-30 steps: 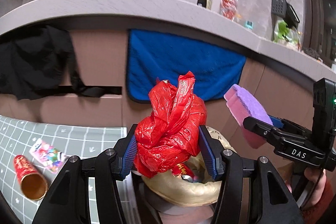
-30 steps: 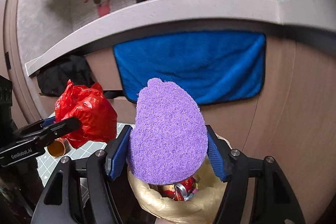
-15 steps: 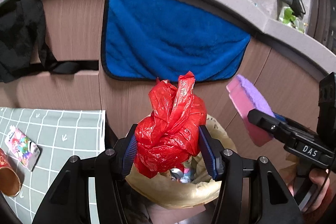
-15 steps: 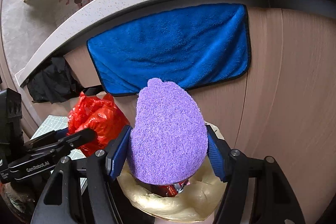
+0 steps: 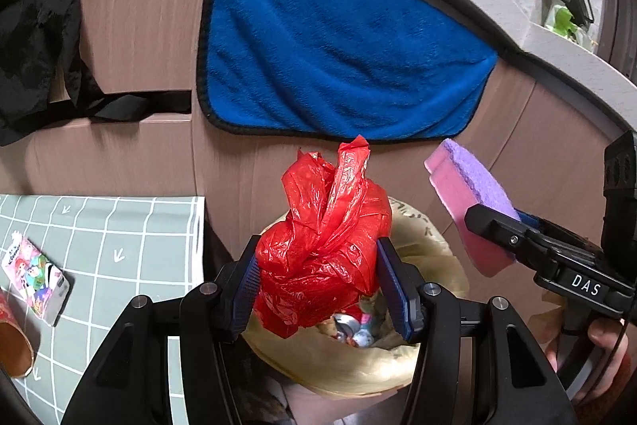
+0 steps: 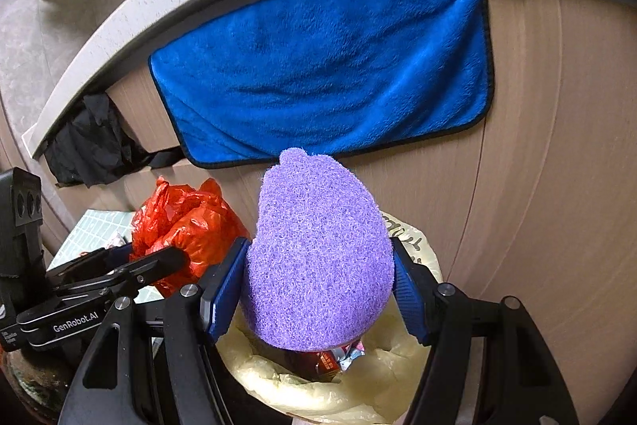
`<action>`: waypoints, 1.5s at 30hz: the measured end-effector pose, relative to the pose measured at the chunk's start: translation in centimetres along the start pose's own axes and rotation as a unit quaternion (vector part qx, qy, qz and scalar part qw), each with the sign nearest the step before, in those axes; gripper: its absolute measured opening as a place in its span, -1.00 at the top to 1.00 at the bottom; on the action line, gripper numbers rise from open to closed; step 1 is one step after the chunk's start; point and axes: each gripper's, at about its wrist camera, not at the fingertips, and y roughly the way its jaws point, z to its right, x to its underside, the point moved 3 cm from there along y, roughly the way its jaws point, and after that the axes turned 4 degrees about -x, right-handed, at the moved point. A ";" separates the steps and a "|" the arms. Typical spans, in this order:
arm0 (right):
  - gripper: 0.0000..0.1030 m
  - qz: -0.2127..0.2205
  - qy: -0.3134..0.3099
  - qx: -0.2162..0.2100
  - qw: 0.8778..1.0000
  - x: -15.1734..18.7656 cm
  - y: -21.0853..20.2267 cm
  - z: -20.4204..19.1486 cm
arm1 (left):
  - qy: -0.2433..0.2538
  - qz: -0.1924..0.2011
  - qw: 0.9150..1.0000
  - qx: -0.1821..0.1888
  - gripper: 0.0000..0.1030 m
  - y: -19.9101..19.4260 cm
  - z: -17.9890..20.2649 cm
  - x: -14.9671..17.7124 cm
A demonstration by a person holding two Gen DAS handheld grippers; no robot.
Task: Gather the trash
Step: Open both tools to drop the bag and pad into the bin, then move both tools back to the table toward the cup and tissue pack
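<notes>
My left gripper (image 5: 324,281) is shut on a crumpled red plastic bag (image 5: 326,245), held just above the mouth of a bin lined with a pale yellow bag (image 5: 358,365). Cans and wrappers lie inside the bin. My right gripper (image 6: 318,289) is shut on a purple and pink sponge (image 6: 318,257), also over the bin liner (image 6: 318,393). In the left wrist view the sponge (image 5: 469,202) and the right gripper hang at the right, held by a hand (image 5: 597,345). The red bag (image 6: 183,222) shows at the left in the right wrist view.
A blue towel (image 5: 338,54) hangs on the wooden counter front behind the bin, with a black cloth (image 5: 36,46) to its left. On the green grid mat (image 5: 119,226) lie a colourful small packet (image 5: 36,281) and a red paper cup (image 5: 12,341).
Both grippers have moved forward and down toward the bin with their loads still gripped. The bin mouth and towel now appear closer, and the wall pictures have left the view.
</notes>
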 end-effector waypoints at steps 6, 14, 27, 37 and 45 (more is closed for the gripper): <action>-0.28 -0.007 0.023 -0.010 1.000 0.4 1.5 0.5 | -0.009 -0.020 0.999 0.033 -0.22 1.4 -0.8 -0.2; -0.30 -0.011 0.051 -0.033 0.998 0.9 2.7 1.3 | -0.047 -0.022 0.998 0.047 -0.56 1.3 -2.4 -0.8; -0.30 0.007 0.035 -0.080 0.996 0.8 0.7 -2.0 | -0.033 0.041 0.997 -0.048 -0.56 -9.1 -9.7 0.1; -0.11 -0.006 -0.065 -0.164 0.984 3.2 3.3 -14.3 | -0.066 0.046 0.982 -0.171 -0.56 -16.1 -20.5 7.1; -0.01 -0.047 -0.122 -0.196 0.972 6.3 6.1 -21.4 | -0.055 0.008 0.974 -0.220 -0.46 -12.2 -24.2 9.7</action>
